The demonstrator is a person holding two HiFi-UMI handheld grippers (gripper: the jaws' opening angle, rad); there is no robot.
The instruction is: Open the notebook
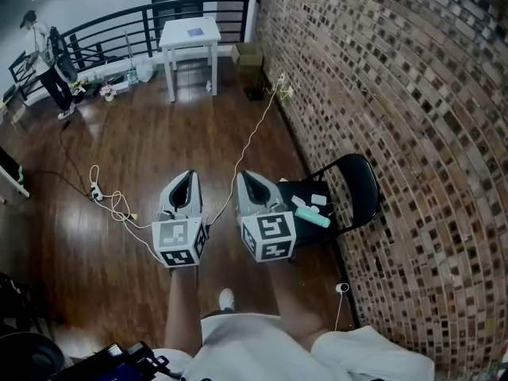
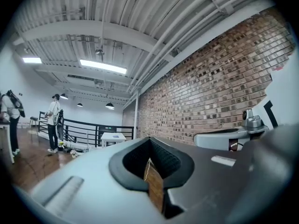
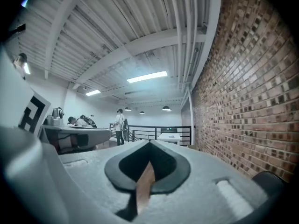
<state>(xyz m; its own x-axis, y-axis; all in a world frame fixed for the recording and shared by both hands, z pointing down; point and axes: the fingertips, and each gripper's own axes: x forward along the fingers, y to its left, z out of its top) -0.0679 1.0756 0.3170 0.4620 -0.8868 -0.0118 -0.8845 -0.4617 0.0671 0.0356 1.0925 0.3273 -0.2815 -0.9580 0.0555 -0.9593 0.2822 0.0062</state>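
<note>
Both grippers are held side by side at waist height, pointing level over the wooden floor. My left gripper (image 1: 184, 178) has its jaws closed together with nothing between them, and the left gripper view shows the same for the left gripper (image 2: 148, 164). My right gripper (image 1: 248, 178) is likewise shut and empty, as the right gripper (image 3: 148, 166) confirms in its own view. Far ahead stands a white table (image 1: 208, 40) with a small flat pale-blue thing (image 1: 194, 32) on top; I cannot tell whether it is the notebook.
A brick wall (image 1: 397, 94) runs along the right. A black folding chair (image 1: 355, 182) beside it carries a teal object (image 1: 311, 213). Cables and a power strip (image 1: 97, 190) lie on the floor at the left. A black railing (image 1: 119, 30) and a person (image 1: 44, 58) are at the back.
</note>
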